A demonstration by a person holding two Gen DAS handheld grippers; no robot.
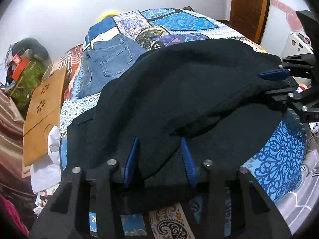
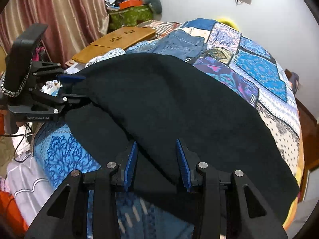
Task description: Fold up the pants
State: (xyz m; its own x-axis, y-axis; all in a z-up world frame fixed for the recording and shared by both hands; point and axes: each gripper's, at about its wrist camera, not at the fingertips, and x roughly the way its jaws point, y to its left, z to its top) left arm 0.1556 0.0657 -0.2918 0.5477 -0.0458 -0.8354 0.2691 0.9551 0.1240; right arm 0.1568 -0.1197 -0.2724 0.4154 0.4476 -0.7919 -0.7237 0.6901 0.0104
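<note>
Black pants lie across the patchwork bed, folded over with the upper layer draped on the lower; they also fill the right wrist view. My left gripper is open, its blue pads either side of the near fold edge; it also shows at the left of the right wrist view, with fabric between its jaws. My right gripper is open around the fold edge; it shows at the right of the left wrist view with cloth between its jaws.
Folded blue jeans lie further back on the bedspread. A wooden lap table sits at the bed's left edge, with a green box of clutter beyond. A door stands at the right.
</note>
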